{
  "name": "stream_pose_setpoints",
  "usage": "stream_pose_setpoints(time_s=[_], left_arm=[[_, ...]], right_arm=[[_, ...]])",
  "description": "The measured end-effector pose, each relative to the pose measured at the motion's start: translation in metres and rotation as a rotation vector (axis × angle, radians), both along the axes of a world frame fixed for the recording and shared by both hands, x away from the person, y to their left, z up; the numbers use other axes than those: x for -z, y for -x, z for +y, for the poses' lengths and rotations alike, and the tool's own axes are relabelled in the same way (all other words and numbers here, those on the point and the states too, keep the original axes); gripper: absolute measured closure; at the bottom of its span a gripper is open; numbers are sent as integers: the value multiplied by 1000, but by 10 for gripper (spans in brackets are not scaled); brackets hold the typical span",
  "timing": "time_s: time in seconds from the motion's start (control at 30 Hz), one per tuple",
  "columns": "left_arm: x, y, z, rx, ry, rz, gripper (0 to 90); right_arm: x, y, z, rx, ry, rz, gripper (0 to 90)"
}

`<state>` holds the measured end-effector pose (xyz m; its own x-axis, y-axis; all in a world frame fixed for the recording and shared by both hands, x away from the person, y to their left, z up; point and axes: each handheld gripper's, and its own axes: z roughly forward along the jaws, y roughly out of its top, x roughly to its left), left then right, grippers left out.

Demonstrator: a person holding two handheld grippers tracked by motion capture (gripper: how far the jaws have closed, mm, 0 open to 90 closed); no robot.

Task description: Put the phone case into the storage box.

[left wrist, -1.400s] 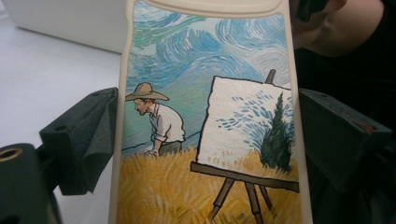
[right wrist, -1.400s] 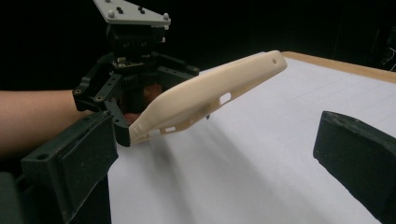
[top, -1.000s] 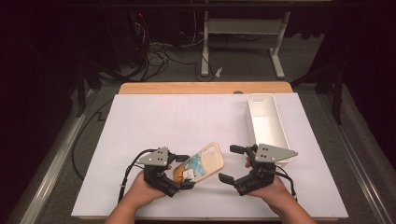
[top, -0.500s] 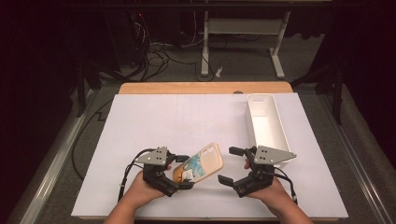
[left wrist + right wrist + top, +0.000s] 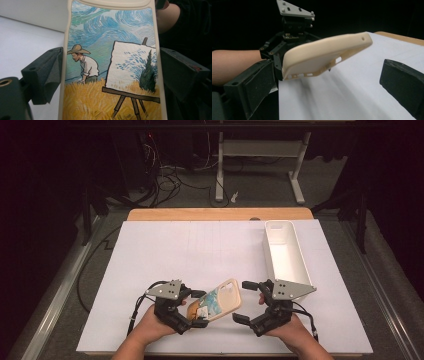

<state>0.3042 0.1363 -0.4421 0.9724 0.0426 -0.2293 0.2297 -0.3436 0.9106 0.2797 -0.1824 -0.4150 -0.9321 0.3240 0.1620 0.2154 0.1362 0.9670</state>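
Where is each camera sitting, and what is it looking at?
High view: above the person's side, looking forward and down on the table; both hands, left hand-held gripper, right hand-held gripper.
Left gripper view: rides the left hand-held gripper, facing the painted phone case between its jaws.
Right gripper view: rides the right hand-held gripper, facing the case's cream edge; a forearm shows.
All three share the phone case.

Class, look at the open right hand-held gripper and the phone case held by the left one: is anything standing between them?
Nothing visible does. The phone case is clamped in the left hand-held gripper, lifted off the white table cover. The right hand-held gripper faces its free end across open space.
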Motion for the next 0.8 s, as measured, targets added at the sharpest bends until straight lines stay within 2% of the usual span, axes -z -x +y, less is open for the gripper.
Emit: stream_pose_setpoints(time_s=[0.37, 0.8], left_arm=[[3, 3, -8, 50, -10, 11, 115], [2, 5, -10, 96, 15, 16, 115]], right_arm=[[0, 3, 3, -49, -46, -11, 6], [0, 2, 6, -81, -72, -12, 18]])
